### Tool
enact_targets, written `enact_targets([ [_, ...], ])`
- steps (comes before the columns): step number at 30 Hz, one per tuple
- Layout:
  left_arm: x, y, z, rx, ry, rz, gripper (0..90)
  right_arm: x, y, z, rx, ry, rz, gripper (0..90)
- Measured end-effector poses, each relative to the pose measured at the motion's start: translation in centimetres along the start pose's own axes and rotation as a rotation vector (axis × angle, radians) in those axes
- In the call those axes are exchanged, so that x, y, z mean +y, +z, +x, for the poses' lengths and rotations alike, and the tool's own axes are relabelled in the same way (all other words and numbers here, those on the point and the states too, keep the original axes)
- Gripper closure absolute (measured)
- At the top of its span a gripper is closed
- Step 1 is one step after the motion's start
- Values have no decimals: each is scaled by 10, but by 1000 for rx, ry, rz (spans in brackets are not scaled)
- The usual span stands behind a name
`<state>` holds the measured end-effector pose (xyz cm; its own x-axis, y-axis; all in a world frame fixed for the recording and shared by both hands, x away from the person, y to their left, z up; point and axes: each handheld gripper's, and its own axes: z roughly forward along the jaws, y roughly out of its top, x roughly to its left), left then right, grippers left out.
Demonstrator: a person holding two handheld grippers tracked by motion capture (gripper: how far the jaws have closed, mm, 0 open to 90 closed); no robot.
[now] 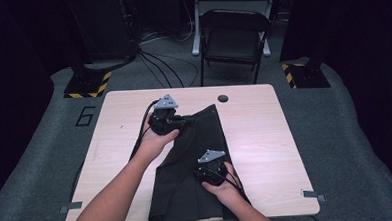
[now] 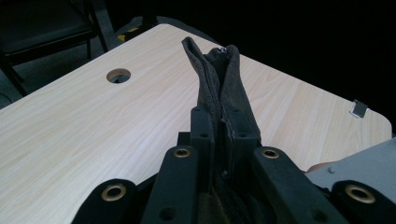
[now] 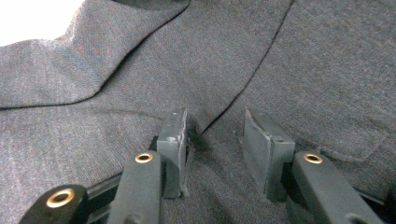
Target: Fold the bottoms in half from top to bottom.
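A dark grey garment [image 1: 186, 161] lies lengthwise on the pale wooden table [image 1: 255, 133], from the middle down to the near edge. My left gripper [image 1: 182, 120] is at the garment's far end, shut on its upper edge. In the left gripper view that edge [image 2: 210, 70] stands up as a bunched strip out of the closed jaws [image 2: 220, 114], lifted off the table [image 2: 93, 121]. My right gripper [image 1: 203, 176] points down onto the cloth nearer the front. Its jaws [image 3: 215, 130] stand apart, with a seam of the grey fabric [image 3: 140, 70] running up between the pads.
A round cable hole [image 1: 223, 98] sits near the table's far edge. A black folding chair [image 1: 233, 36] stands behind the table, with cables on the floor. Stands with yellow-black striped bases [image 1: 88, 85] flank the far corners. Bare wood lies left and right of the garment.
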<state>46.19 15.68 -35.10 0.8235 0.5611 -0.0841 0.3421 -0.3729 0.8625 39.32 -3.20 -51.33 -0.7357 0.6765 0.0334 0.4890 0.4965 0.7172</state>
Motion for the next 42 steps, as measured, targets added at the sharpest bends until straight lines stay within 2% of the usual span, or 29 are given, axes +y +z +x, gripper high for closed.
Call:
enact_targets([
  [1,0,0,1,-5,-1,-2,838,1,2,-2,-12,-12,-10,603],
  [4,1,0,1,-4,-3,-2,839,3,5,-7,-14,4,-8,608],
  [5,2,-1,0,-4,0,0,839,4,5,-7,-8,29,-15,611],
  [6,2,-1,0,-5,6,0,839,5,7,-10,-12,23,-22,614],
  [7,3,-1,0,-5,8,-1,839,6,8,-10,-7,51,-16,616],
  [11,3,-3,0,-2,12,-1,839,9,10,-18,-30,31,-18,616],
  [12,3,-3,0,2,13,1,839,9,11,-17,-24,49,-25,616],
  [16,3,-3,1,5,10,3,839,10,11,-18,-27,40,-12,616],
  [19,3,-3,0,-1,18,2,839,10,12,-18,-24,58,-19,617],
  [20,3,-2,-1,-1,18,-1,839,11,13,-20,-32,31,-26,617],
  [21,3,-2,-1,2,17,-3,839,11,14,-21,-27,46,-23,618],
  [22,3,-2,0,-1,19,1,839,12,14,-20,-32,74,-25,619],
  [23,3,-2,0,3,18,-2,839,12,14,-22,-38,54,-28,619],
  [27,3,-2,0,5,17,-1,839,16,18,-24,-51,75,-26,619],
  [28,3,-1,-1,4,16,-3,839,16,18,-25,-60,56,-26,619],
  [29,3,-1,-1,3,16,-4,838,16,18,-24,-62,71,-26,618],
  [32,3,-1,-2,-3,17,-4,839,17,20,-23,-90,73,-21,618],
  [35,3,0,-3,-2,20,-6,838,17,21,-24,-85,75,-35,618],
  [36,3,0,-3,-2,20,-6,839,18,22,-23,-88,96,-38,617],
  [37,3,0,-3,-1,20,-7,839,19,23,-24,-107,91,-40,618],
  [42,3,-1,-2,-1,19,-4,839,20,23,-24,-112,94,-33,601],
])
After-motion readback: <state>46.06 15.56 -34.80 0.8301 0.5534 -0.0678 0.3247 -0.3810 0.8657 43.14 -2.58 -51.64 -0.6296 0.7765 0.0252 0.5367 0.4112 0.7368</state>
